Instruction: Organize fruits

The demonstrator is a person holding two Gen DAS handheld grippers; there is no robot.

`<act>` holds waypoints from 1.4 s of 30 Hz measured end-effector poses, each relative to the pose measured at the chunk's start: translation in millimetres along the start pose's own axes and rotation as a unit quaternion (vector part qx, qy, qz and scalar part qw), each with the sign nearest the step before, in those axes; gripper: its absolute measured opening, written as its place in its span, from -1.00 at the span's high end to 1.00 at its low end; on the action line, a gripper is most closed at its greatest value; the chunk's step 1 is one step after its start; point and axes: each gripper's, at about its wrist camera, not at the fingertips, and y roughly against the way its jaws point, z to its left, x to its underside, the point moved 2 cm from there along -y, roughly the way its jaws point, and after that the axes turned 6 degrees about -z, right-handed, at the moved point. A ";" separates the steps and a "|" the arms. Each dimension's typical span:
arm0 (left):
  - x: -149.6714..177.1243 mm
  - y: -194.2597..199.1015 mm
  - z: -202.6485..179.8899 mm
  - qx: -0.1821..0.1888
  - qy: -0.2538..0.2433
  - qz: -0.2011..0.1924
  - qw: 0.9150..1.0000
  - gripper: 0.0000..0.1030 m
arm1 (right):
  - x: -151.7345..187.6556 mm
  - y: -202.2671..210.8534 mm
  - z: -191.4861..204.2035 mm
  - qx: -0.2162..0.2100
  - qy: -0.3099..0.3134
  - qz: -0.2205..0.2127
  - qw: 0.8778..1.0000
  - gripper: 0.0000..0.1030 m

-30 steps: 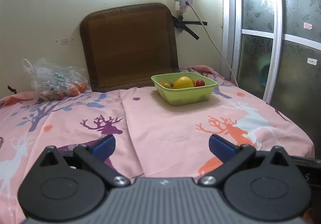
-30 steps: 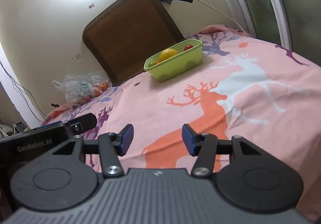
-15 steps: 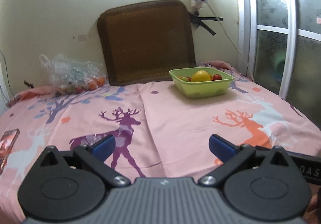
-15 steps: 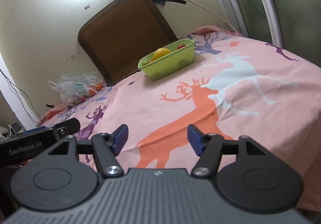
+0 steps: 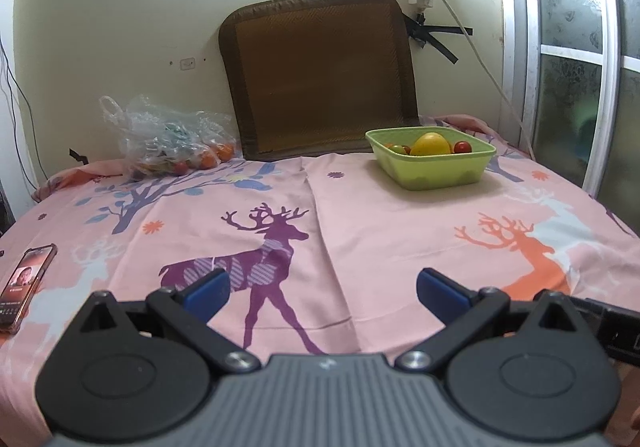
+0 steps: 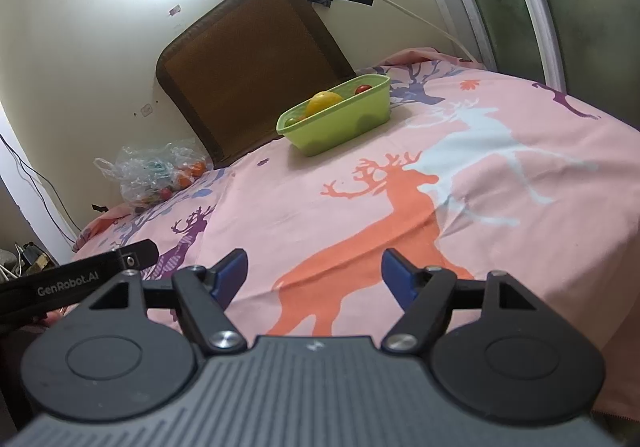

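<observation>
While both fingers pairs gape empty: phone [image 5: 25, 284], fruit bag [image 5: 172, 143], green bowl [image 5: 432, 161].

Bowl [image 5: 432, 171] right of bag [image 5: 168, 143], both before the mat [image 5: 320, 75].

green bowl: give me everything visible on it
The green bowl is a squarish, light green tub that looks like plastic, with a flared rim and rounded corners. It sits upright on the pink deer-print sheet, just in front of the brown mat leaning on the wall. Inside: one large yellow fruit and a few small red and green ones. Neither gripper touches it.
</observation>
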 end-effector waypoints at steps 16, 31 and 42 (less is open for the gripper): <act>1.7 -1.8 1.7 -0.006 -0.008 -0.002 1.000 -1.00 | 0.4 -0.8 1.0 -0.001 0.005 0.001 1.000 -0.50; -0.1 -3.3 11.0 -0.029 -0.007 -0.013 0.999 -1.00 | 0.6 -2.0 4.0 -0.001 0.006 0.002 1.000 -0.51; 2.2 -5.9 14.7 -0.041 -0.014 -0.014 0.999 -1.00 | 0.8 -3.2 4.3 -0.002 0.006 0.004 1.000 -0.52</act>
